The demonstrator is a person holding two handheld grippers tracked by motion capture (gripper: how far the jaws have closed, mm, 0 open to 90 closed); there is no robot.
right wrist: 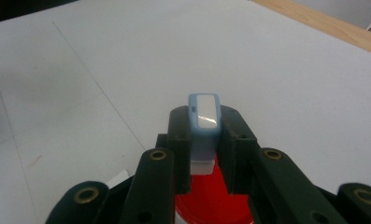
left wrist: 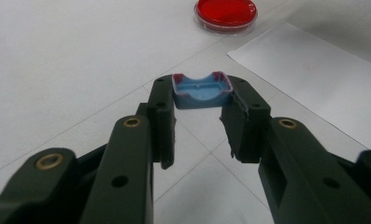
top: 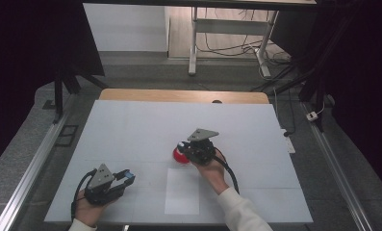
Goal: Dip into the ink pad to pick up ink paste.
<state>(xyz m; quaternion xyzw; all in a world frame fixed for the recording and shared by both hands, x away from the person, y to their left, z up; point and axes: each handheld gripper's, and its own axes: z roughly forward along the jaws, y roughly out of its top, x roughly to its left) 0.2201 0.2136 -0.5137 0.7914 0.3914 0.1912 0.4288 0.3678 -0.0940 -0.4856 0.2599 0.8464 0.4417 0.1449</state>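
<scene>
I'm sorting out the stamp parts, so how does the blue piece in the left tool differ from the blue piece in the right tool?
The left tool holds a blue cap that is open, hollow and wide; the right tool holds a blue stamp body that is narrow and closed, with a glossy white face. The cap shows reddish rims; the body sits over a red dish. Both are light blue plastic, clamped at the tips.

I count two tools, left (top: 127,176) and right (top: 183,147), one red dish (left wrist: 225,13), one blue cap (left wrist: 202,89), one blue-white stamp (right wrist: 203,122), one paper sheet (top: 182,191).

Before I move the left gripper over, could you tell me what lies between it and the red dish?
In the left gripper view, bare white table separates the left gripper, holding a blue cap, from the red dish.
</scene>
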